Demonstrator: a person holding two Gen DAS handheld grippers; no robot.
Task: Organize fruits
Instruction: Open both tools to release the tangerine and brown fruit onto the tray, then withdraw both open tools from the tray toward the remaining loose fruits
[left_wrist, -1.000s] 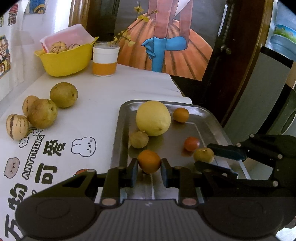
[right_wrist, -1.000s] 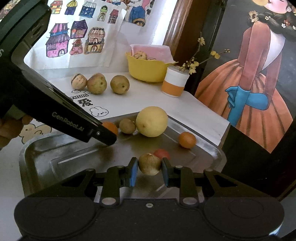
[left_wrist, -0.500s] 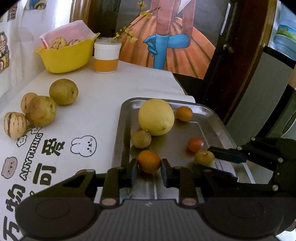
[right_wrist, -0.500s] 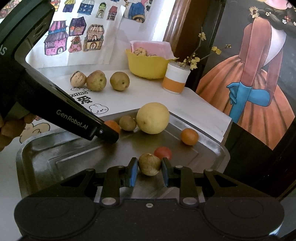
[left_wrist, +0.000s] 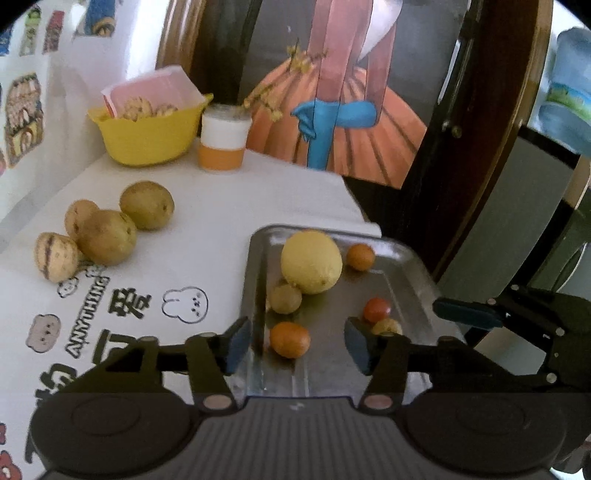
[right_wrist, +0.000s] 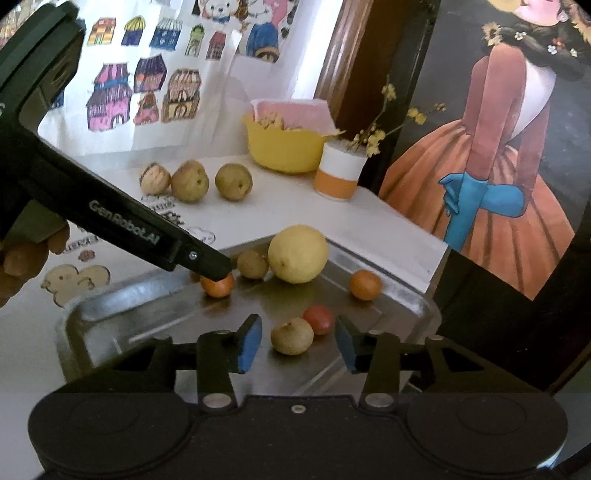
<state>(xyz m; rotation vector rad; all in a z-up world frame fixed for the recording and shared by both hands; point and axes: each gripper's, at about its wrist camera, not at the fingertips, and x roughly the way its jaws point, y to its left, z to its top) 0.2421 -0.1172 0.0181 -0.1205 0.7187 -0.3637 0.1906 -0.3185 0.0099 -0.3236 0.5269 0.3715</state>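
1. Left hand-held gripper (left_wrist: 295, 345): fingers spread, orange (left_wrist: 289, 339) loose between them on tray (left_wrist: 413, 266).
2. Right hand-held gripper (right_wrist: 298, 341): fingers spread around tan fruit (right_wrist: 291, 336), same tray.
3. Both likely light, round, roll-prone; pinch across the widest middle, gently.

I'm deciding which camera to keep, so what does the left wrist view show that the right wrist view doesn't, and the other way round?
Only the left wrist view shows the fourth fruit tucked behind the brown ones on the tablecloth, and the bunny drawing.

Only the right wrist view shows the house drawings on the wall and the hand holding the left tool.

Both show the metal tray with the big yellow fruit, small oranges and red tomato, the yellow bowl, the cup, and each tool open around a fruit.
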